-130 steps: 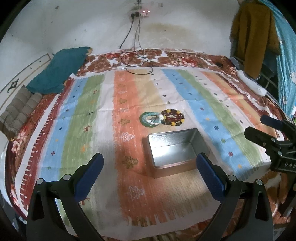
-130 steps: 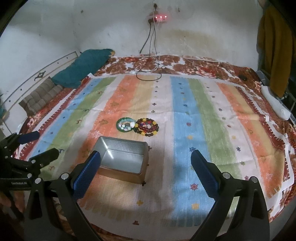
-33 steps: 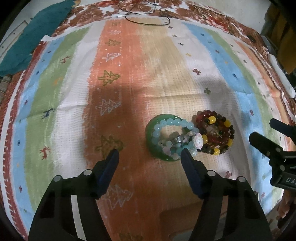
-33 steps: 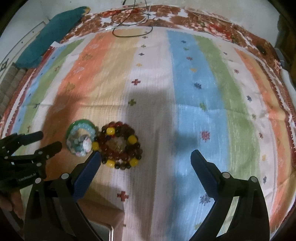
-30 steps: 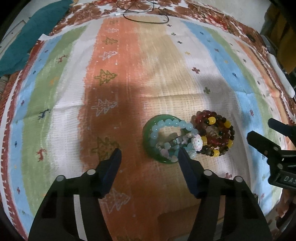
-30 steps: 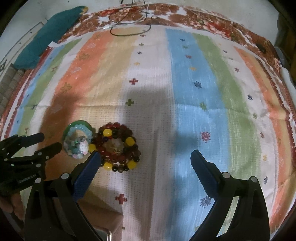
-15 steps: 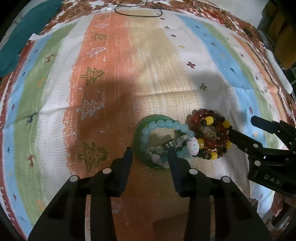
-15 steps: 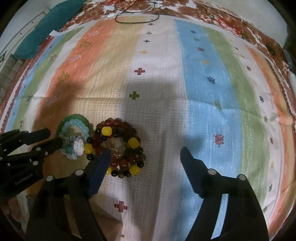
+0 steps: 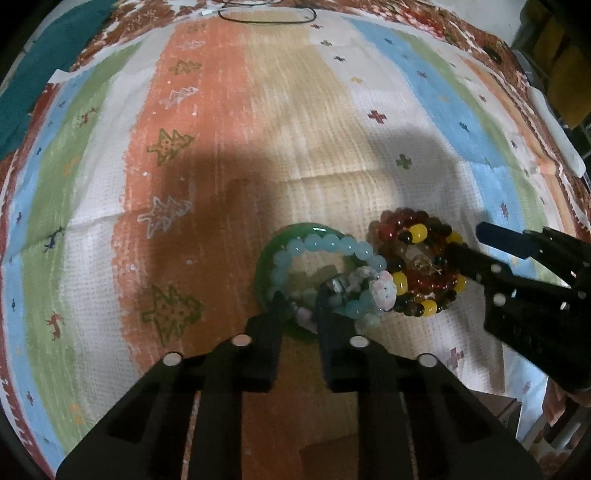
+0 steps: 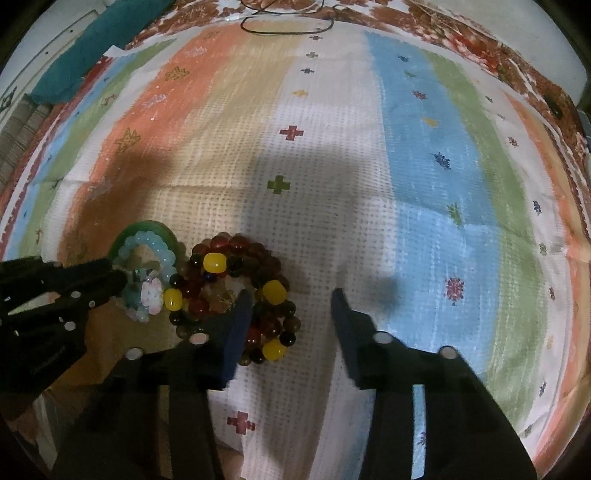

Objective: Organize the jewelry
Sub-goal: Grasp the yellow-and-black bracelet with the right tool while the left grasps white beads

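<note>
Two heaps of jewelry lie side by side on the striped cloth (image 9: pixel 229 155), touching. On the left sits the bangle (image 9: pixel 266 258) with the pale bead bracelet (image 9: pixel 332 245) lying on top of it; on the right, the pile of mixed bead bracelets (image 10: pixel 236 280). The left gripper (image 9: pixel 300 306) straddles the near rim of the bangle, jaws closing. The right gripper (image 10: pixel 291 306) comes in from the near side, one finger inside the pile, the other well to its right, jaws closing. A cable (image 10: pixel 284 22) loops at the far edge.
</note>
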`<state>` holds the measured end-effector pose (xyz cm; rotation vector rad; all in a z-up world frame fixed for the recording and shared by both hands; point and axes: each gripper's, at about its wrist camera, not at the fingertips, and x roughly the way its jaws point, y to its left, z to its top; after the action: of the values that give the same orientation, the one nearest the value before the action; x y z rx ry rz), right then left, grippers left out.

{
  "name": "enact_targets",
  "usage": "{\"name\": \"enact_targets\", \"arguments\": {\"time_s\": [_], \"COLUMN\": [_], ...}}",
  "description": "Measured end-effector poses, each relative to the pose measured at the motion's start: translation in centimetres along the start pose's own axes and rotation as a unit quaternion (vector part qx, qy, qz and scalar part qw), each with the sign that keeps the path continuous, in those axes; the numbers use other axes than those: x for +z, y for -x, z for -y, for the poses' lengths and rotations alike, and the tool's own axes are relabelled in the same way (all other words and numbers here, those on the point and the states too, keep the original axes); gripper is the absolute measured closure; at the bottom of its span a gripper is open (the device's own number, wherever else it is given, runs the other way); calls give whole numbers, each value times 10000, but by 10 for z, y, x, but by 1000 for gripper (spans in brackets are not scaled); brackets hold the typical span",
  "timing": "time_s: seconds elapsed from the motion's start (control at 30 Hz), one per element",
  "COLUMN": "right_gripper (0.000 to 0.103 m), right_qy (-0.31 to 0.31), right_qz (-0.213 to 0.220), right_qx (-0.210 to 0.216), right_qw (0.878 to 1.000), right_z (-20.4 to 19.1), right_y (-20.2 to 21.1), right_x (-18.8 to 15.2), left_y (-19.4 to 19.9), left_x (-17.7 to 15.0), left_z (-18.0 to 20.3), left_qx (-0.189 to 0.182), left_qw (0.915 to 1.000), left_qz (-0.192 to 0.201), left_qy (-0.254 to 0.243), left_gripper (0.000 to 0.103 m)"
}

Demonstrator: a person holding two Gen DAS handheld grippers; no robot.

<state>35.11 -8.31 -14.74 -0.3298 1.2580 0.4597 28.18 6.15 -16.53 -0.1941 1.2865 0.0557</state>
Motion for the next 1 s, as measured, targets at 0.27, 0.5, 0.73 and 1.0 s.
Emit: {"name": "enact_targets", "arguments": {"time_s": [0.27, 0.5, 0.73, 1.0], "right_gripper": [86, 93, 93, 93], "right_qy": [159, 243, 250, 134], "right_qz": [-75, 33, 286, 609], "right_qx": [9, 44, 128, 213], "right_qw": [9998, 9997, 9992, 9978], "right_z": [-8, -12, -11, -14], "right_y": [-3, 4, 23, 47], "right_x": [-3, -2, -6, -12], "left_y": [0, 10, 31, 49], "left_x": [0, 0, -2, -13], "left_z": [2, 2, 6, 8], "left_qx": [109, 124, 104, 125], "left_qw": [9999, 9999, 9993, 9986], "left_qz": [11, 108, 351, 507], "left_qy": [-35, -53, -96, 17], "left_gripper": [93, 93, 93, 93]}}
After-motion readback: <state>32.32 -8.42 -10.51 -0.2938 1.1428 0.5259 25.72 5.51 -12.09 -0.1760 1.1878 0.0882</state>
